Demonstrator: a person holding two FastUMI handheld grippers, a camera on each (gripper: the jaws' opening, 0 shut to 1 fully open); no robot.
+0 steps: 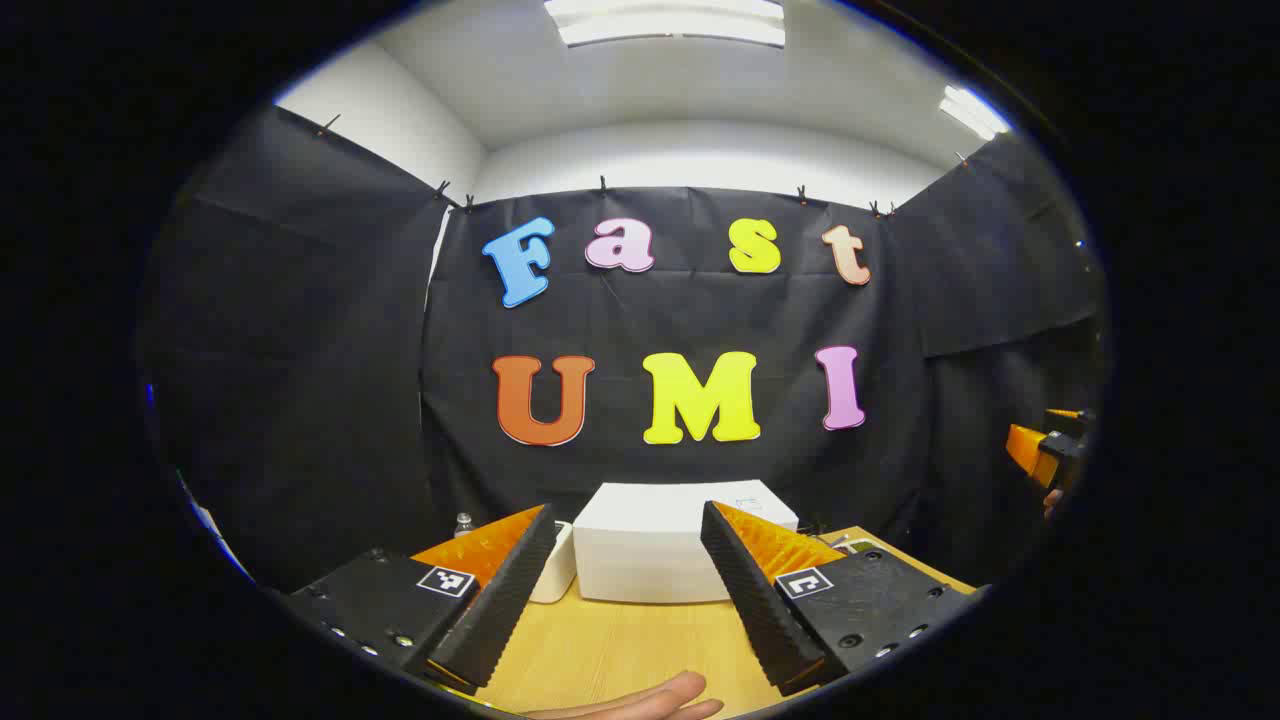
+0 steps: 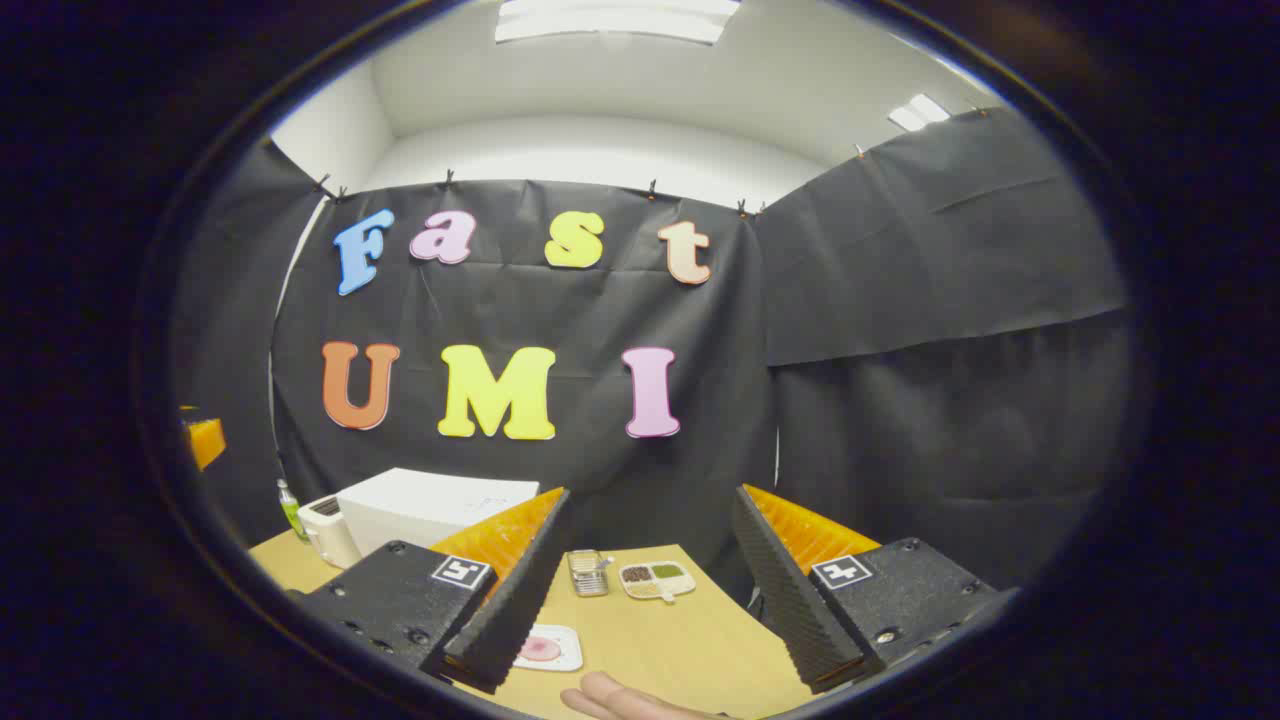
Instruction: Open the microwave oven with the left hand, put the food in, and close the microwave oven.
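A white microwave (image 1: 650, 550) stands at the back of the wooden table (image 1: 620, 650), its front looking closed. My left gripper (image 1: 628, 515) is open, held above the table well short of the oven, with nothing between its fingers. In the right gripper view the microwave (image 2: 430, 515) is off to the left. A small white plate with a pink-red piece of food (image 2: 545, 648) lies on the table (image 2: 680, 650), just beside one finger of my open, empty right gripper (image 2: 650, 495). The other gripper shows at the right edge (image 1: 1050, 450) and at the left edge (image 2: 200, 440).
A white toaster (image 2: 325, 530) and a green bottle (image 2: 288, 510) stand left of the microwave. A divided tray of food (image 2: 657, 580) and a small metal container (image 2: 590, 572) sit near the back of the table. A hand (image 1: 640, 700) rests at the front edge.
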